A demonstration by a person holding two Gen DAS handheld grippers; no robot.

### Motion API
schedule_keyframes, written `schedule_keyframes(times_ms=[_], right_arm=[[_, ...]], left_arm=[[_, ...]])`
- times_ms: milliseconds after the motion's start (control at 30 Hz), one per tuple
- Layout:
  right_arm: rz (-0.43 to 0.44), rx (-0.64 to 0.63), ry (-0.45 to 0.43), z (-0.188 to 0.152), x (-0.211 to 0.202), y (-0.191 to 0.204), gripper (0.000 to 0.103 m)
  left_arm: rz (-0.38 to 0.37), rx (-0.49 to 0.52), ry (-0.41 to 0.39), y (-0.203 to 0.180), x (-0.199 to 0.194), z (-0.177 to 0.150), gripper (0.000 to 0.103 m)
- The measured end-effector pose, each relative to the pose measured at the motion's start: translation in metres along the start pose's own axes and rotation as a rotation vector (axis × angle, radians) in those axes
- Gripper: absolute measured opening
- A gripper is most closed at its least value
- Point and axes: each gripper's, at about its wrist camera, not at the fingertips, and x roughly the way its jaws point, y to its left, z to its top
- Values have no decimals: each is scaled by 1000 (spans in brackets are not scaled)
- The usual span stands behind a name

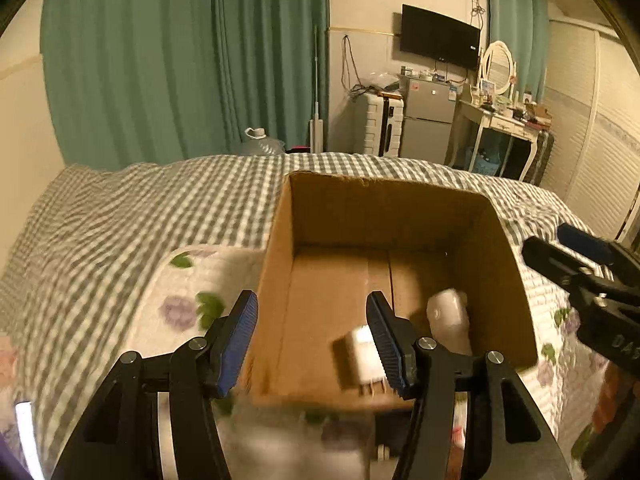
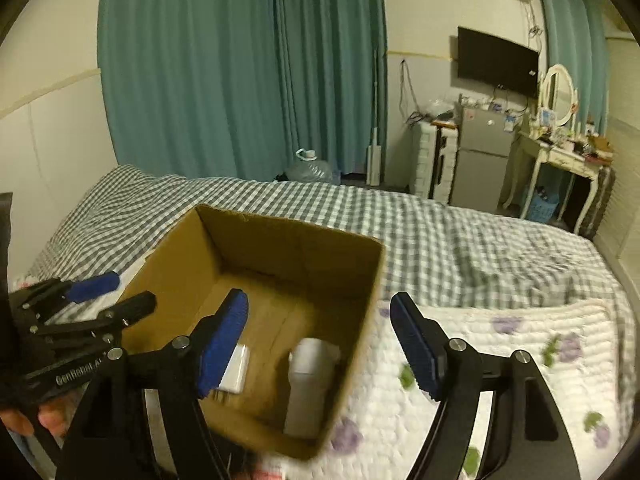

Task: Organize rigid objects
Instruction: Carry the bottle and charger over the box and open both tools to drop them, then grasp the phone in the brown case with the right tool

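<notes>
An open cardboard box [image 1: 400,208] [image 2: 360,320] stands on the bed. Inside it lie a white charger plug [image 1: 362,356] [image 2: 236,368] and a white bottle [image 1: 448,320] [image 2: 308,388]. My left gripper [image 1: 312,336] is open and empty, held above the box's near left corner; it also shows at the left edge of the right wrist view [image 2: 100,296]. My right gripper [image 2: 318,344] is open and empty, straddling the box's right wall; it shows at the right edge of the left wrist view [image 1: 568,248].
The bed has a grey checked cover [image 2: 460,240] and a white floral quilt [image 2: 500,360] [image 1: 192,292] under the box. Behind stand green curtains [image 1: 180,60], a water jug [image 2: 310,168], a suitcase, a small fridge [image 1: 428,120] and a dressing table [image 2: 560,160].
</notes>
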Motion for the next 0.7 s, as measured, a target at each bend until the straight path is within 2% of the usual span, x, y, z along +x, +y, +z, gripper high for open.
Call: schedule_keyframes(times_ms=[133, 267, 367, 467, 533, 600, 700], right_arm=[[2, -35, 22, -19, -37, 7, 73], [-8, -46, 54, -45, -56, 14, 73], [-6, -63, 106, -71, -58, 24, 73], [-1, -58, 203, -104, -44, 28, 72], [7, -43, 263, -123, -29, 31, 58], [14, -69, 323, -139, -13, 38, 50], [53, -60, 374, -149, 4, 44, 48]], left_arm=[[-17, -20, -18, 4, -37, -26, 63], [-11, -33, -22, 7, -63, -56, 63], [14, -46, -11, 9, -75, -79, 63], [36, -48, 8, 10, -80, -101, 63], [31, -65, 4, 10, -80, -116, 63], [40, -54, 20, 7, -75, -126, 63], [36, -37, 41, 4, -69, -130, 63]])
